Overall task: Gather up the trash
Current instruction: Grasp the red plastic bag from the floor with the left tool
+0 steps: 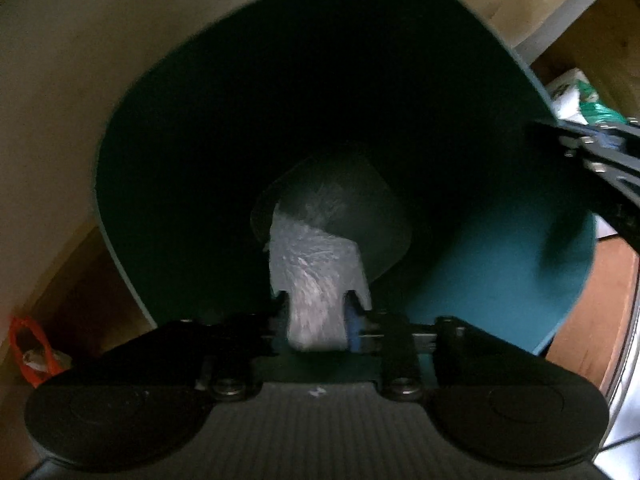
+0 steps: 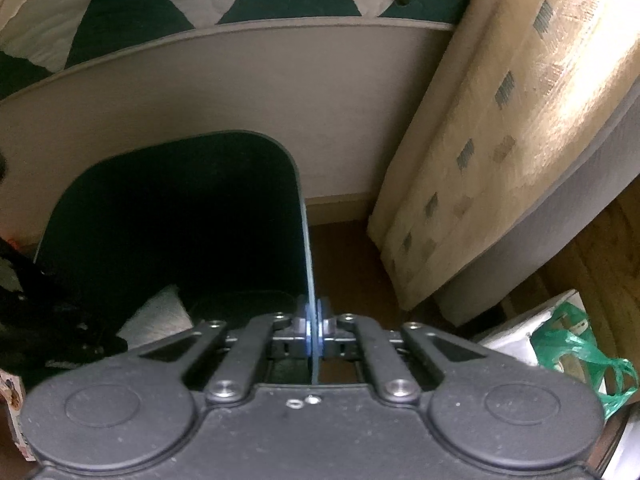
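Left gripper jaws part-open around pale wad, right gripper jaws clamped on bin rim (depths dark)

Both pictures are dim, like a room with little light. In the left wrist view the inside of the green bin is almost black near the top, and only its lower right wall catches some soft light. The crumpled plastic wrap looks pale and smeared with blur. The bin's rim and the corners look fuzzy too. In the right wrist view, bright light falls from the right onto the wrapped mattress, which shines with glare. The bin's inside is a deep black shadow. Straight lines bend near the edges of both pictures, and the far corners go dark.
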Available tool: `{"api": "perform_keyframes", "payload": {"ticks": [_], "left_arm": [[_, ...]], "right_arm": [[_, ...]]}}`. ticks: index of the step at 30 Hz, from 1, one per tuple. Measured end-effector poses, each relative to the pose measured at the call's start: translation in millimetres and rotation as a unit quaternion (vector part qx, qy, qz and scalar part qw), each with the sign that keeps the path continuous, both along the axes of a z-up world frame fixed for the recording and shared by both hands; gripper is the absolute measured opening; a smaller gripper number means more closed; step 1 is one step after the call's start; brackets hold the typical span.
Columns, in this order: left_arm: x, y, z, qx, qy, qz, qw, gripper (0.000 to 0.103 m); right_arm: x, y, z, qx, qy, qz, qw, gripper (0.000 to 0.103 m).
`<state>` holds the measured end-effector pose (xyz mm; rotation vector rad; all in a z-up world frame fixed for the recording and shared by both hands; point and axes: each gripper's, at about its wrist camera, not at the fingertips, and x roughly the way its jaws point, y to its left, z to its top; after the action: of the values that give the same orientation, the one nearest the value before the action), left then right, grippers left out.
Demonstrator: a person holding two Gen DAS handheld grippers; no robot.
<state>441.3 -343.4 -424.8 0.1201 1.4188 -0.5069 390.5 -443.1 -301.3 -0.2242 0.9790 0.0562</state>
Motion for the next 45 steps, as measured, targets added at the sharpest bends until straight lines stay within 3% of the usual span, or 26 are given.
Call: {"api": "perform_keyframes", "payload": {"ticks": [3, 9, 15, 20, 24, 30, 35, 38, 41, 45], "left_arm": [[-3, 1, 10, -0.014, -0.017, 0.001, 0.9998, 0.051], [-10, 24, 31, -0.045, -0.039, 0.022, 0.9980, 0.064], [-18, 77, 58, -0.031, -0.072, 0.051, 0.9956, 0.065], [-24, 124, 55, 0.003, -0.074, 0.097, 0.9925, 0.065], [-25, 164, 32, 0.052, -0.059, 0.135, 0.9878, 0.065], [-31, 209, -30, 0.114, -0.022, 0.194, 0.9741, 0.065], [-38, 230, -66, 0.130, 0.010, 0.214, 0.9681, 0.065], [-38, 256, -73, 0.130, 0.019, 0.242, 0.9614, 0.065], [-36, 279, -89, 0.135, 0.026, 0.264, 0.9546, 0.081], [-31, 315, -124, 0.144, 0.060, 0.312, 0.9372, 0.081]], "right_arm": [[3, -1, -1, -0.001, 0.002, 0.001, 1.000, 0.002], [8, -6, -4, 0.003, 0.014, 0.003, 1.000, 0.002], [7, -12, -7, 0.012, 0.039, 0.017, 0.999, 0.004], [6, -17, -8, 0.028, 0.072, 0.024, 0.997, 0.007], [5, -14, -11, 0.025, 0.100, 0.037, 0.994, 0.009], [-2, -8, -18, 0.021, 0.146, 0.055, 0.988, 0.011], [-2, -3, -30, 0.040, 0.174, 0.045, 0.983, 0.011], [0, 5, -38, 0.058, 0.187, 0.043, 0.980, 0.011], [3, 12, -48, 0.070, 0.202, 0.045, 0.976, 0.011], [6, 16, -50, 0.068, 0.201, 0.048, 0.976, 0.011]]}}
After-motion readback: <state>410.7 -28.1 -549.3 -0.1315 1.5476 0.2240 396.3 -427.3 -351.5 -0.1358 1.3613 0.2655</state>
